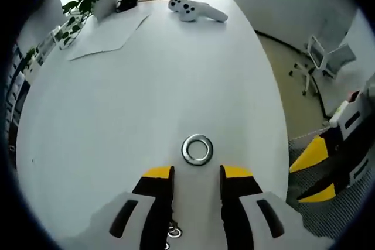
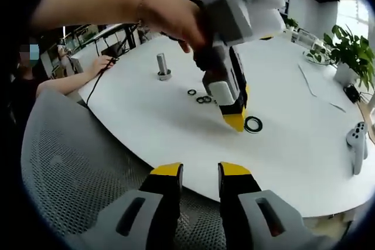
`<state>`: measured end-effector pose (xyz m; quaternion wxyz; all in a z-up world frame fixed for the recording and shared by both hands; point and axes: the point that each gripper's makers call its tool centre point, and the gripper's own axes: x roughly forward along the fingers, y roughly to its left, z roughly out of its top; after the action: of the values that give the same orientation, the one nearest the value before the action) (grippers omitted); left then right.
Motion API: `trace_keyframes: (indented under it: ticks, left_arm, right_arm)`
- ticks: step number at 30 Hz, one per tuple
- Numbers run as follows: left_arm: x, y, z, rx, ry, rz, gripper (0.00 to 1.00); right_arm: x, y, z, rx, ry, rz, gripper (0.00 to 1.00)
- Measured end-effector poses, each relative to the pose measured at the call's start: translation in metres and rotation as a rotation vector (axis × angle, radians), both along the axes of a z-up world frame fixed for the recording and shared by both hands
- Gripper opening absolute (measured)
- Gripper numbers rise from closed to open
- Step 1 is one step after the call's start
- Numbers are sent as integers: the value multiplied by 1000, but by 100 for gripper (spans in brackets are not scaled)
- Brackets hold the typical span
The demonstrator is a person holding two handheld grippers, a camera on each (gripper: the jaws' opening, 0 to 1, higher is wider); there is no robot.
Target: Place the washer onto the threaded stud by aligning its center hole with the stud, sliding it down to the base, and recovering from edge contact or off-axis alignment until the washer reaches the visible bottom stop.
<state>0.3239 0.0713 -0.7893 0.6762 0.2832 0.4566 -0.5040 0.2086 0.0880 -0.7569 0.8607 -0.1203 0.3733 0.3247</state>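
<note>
Washer [image 1: 197,149] flat on worktop [image 1: 176,74], just ahead of left gripper [image 1: 197,172], jaws apart, empty; likely thin, stiff, slippery: pinch opposite rim edges. Stud [image 2: 163,67] far off

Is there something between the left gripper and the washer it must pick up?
Nothing visible. The washer lies flat on bare white table just ahead of the open left gripper.

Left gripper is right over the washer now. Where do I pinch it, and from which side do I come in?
The washer lies flat on the table, just ahead of the open left gripper. Probably come down from above, tilted, and pinch across the ring's outer edge, jaws on opposite sides. Leave the centre hole free for the stud.
</note>
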Motion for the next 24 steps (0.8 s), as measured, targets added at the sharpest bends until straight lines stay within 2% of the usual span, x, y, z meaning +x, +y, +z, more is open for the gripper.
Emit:
trace_keyframes:
  ticks: [8, 16, 18, 19, 20, 21, 24]
  left_arm:
    - [6, -9, -3, 67, -6, -40, 25]
    - [3, -13, -3, 118, -3, -88, 26]
    - [5, -11, -4, 141, -47, -129, 24]
    - [6, -11, -4, 152, -77, -177, 23]
    - [1, -11, -5, 149, -52, -164, 21]
    - [4, -12, -5, 152, -53, -140, 21]
    - [4, -11, -5, 150, -53, -149, 21]
  right_arm:
    - [0, 0, 0, 3, -2, -8, 26]
    - [0, -1, -1, -5, 5, -12, 26]
    - [0, -1, -1, -5, 5, -13, 26]
    - [0, -1, -1, -5, 5, -13, 26]
    - [1, -1, -1, -5, 4, -13, 26]
    - [1, -1, -1, -5, 4, -13, 26]
    - [1, -1, -1, -5, 4, -12, 26]
